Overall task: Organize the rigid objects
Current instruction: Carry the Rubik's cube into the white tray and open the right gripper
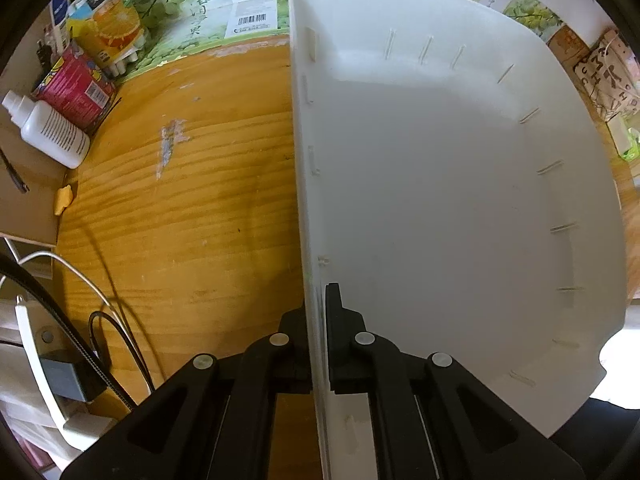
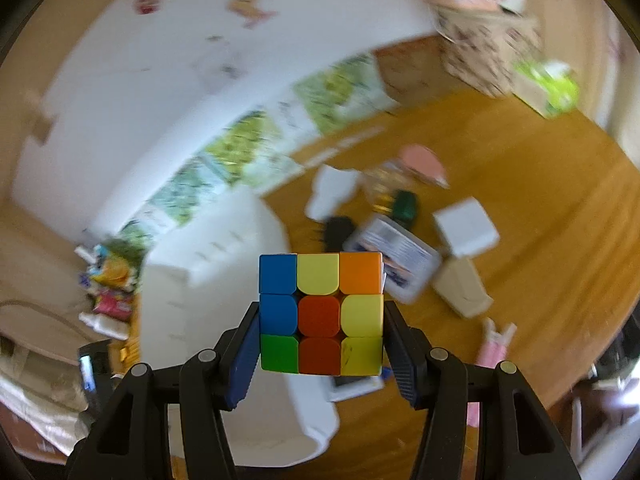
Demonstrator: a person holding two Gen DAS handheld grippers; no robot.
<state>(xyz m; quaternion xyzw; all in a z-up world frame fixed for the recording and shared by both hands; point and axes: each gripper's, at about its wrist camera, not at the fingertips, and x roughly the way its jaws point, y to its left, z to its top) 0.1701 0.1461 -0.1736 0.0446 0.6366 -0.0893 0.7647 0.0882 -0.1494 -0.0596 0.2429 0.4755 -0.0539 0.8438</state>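
My left gripper [image 1: 316, 312] is shut on the near left wall of a large white plastic bin [image 1: 440, 184], whose empty inside fills the right of the left wrist view. My right gripper [image 2: 320, 332] is shut on a colourful puzzle cube [image 2: 320, 314], held in the air above the wooden table [image 2: 520, 208]. The same white bin [image 2: 208, 280] shows blurred below and left of the cube. Several loose objects lie on the table beyond the cube: a white box [image 2: 466, 226], a clear plastic case [image 2: 394, 258], a tan block [image 2: 464, 292] and a black item [image 2: 338, 230].
In the left wrist view a white bottle [image 1: 52, 132], a red packet [image 1: 76, 84] and a juice carton [image 1: 108, 24] stand at the table's far left. Cables [image 1: 108, 320] and a grey adapter [image 1: 68, 378] lie at the near left. A grape-print box [image 1: 208, 8] lines the back.
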